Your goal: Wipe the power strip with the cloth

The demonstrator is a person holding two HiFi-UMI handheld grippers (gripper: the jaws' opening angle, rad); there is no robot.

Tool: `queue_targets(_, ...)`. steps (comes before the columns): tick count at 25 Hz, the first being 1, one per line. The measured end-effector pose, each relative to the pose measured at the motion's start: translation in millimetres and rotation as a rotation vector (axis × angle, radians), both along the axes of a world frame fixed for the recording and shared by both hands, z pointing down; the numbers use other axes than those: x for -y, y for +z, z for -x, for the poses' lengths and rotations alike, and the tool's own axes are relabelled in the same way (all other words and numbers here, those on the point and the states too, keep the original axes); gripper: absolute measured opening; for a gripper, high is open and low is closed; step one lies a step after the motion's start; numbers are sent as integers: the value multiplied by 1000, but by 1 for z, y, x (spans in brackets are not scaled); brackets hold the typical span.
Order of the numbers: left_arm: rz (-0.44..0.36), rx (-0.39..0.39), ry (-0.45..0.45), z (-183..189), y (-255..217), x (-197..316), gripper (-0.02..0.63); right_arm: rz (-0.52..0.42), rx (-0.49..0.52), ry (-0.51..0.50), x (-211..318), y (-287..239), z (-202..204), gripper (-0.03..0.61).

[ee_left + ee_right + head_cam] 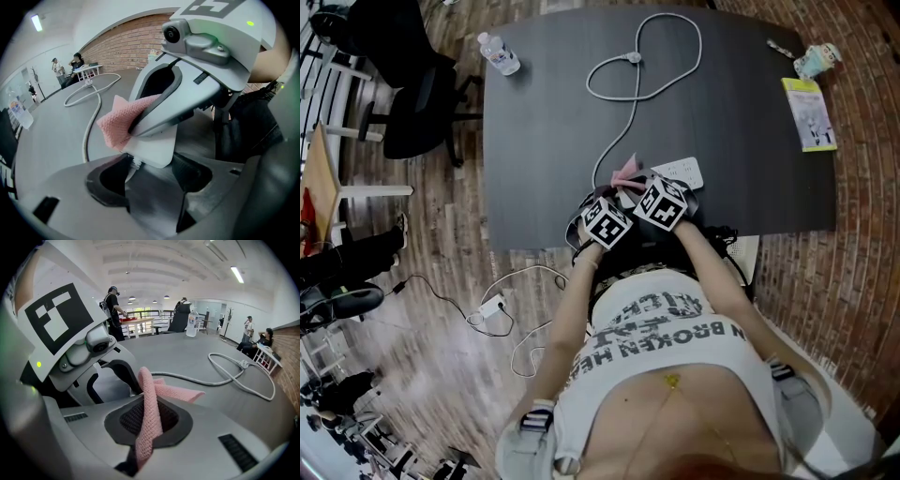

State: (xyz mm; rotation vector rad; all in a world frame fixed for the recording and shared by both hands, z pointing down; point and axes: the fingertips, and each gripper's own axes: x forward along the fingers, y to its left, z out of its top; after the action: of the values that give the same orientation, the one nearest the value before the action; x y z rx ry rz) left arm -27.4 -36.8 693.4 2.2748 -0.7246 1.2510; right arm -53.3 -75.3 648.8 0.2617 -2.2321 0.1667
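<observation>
A water bottle (499, 53) stands at the far left corner of the dark table (544, 141). Close to the near edge, the left gripper (152, 174) has its jaws narrowed onto the cable end of the white power strip (154, 149), the pads seemingly against its two sides, pinning it down. The cable (619, 112) loops away toward the far edge. The right gripper (150, 420), touching distance from the left one, pinches the pink cloth (119, 124) and presses it on the strip's top. From there the strip's long axis runs off to the right, so the wipe likely belongs to the right gripper, travelling rightward. A yellow booklet (809, 112) lies well apart, far right.
</observation>
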Motion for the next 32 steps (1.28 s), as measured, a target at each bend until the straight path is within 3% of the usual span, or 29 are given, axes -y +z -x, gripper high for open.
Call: queue_targets(32,-4,-2,5,0,-1,0,275,-4,-23,192,31,1,-70,17)
